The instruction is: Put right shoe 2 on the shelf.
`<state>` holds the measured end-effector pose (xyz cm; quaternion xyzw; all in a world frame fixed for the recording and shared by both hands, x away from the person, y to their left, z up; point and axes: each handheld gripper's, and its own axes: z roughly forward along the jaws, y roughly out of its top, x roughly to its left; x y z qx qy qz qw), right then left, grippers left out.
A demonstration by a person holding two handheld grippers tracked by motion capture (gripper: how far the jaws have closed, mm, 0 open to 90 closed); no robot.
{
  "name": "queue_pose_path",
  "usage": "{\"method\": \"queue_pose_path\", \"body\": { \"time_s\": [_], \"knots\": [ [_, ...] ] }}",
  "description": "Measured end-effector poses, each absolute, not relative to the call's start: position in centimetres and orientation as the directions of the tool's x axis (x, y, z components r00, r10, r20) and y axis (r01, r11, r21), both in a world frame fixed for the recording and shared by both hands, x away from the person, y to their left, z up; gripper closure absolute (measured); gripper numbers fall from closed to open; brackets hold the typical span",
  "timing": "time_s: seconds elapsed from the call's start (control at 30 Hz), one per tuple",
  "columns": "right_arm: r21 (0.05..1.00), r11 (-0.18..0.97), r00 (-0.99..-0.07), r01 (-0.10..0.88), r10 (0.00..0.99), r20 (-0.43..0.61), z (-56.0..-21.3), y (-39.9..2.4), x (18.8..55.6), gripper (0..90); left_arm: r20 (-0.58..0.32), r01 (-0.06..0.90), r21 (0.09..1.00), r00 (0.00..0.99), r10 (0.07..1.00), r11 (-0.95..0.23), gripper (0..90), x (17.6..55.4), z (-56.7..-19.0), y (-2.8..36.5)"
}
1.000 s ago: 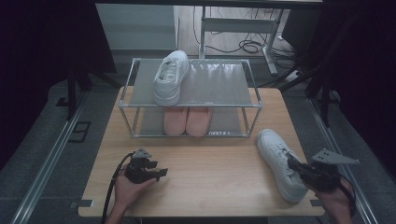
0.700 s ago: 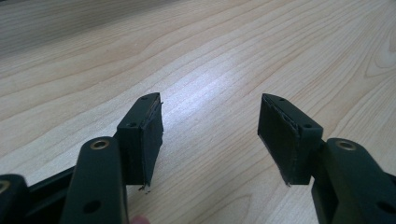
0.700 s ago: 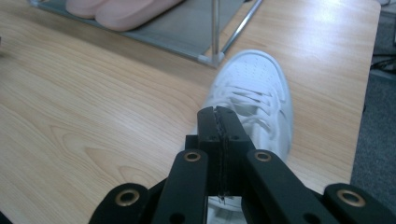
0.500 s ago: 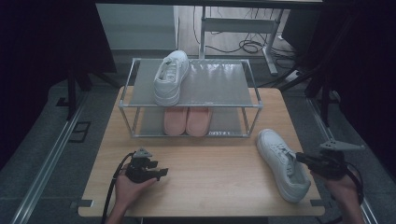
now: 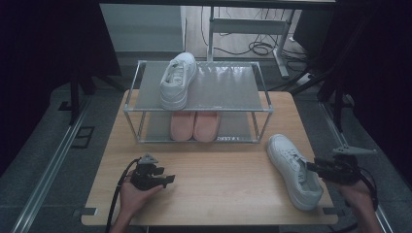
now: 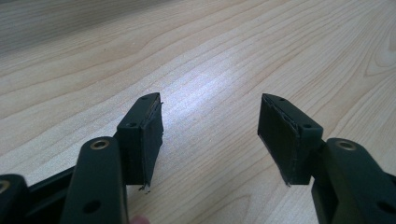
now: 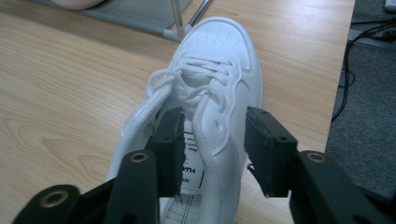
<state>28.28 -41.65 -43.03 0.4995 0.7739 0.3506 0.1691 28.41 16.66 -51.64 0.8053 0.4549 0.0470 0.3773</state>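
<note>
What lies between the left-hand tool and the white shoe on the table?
Bare wooden tabletop, by the high view: nothing sits between the left gripper and the white sneaker.

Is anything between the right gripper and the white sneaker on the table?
Nothing visible. The right gripper has just been opening and straddles the collar wall of the white sneaker, one jaw inside, one outside, pads not pressing.

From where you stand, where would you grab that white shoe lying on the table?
Probably by the side wall of the white shoe beside its opening, coming from the heel: the right tongs already straddle that wall, one pad inside, one outside, open.
</note>
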Motion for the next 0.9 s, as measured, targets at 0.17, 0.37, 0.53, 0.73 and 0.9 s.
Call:
{"method": "queue_pose_path", "body": {
  "time_s": [0.17, 0.37, 0.53, 0.73, 0.9],
  "knots": [
    [0.694, 0.269, -0.436, 0.668, 0.897, 0.072, -43.9, -41.3, 28.6, 53.3, -0.266, 0.696, 0.65, 0.584, 0.767, -0.305, 40.6, 28.4, -51.7, 16.6],
    [0.651, 0.286, -0.41, 0.704, 0.911, 0.043, -45.6, -40.9, 29.5, 52.6, -0.262, 0.694, 0.649, 0.587, 0.766, -0.31, 40.6, 28.5, -51.7, 16.7],
    [0.64, 0.284, -0.398, 0.714, 0.916, 0.038, -46.3, -40.6, 30.3, 56.9, -0.263, 0.695, 0.649, 0.586, 0.766, -0.309, 40.6, 28.5, -51.7, 16.6],
    [0.613, 0.288, -0.361, 0.736, 0.933, -0.005, -46.8, -40.3, 30.7, 70.6, -0.264, 0.695, 0.65, 0.585, 0.767, -0.307, 40.6, 28.4, -51.7, 16.7],
    [0.617, 0.287, -0.349, 0.733, 0.937, -0.021, -46.8, -40.2, 30.6, 77.2, -0.264, 0.696, 0.649, 0.585, 0.767, -0.308, 40.6, 28.4, -51.7, 16.7]
  ]
}}
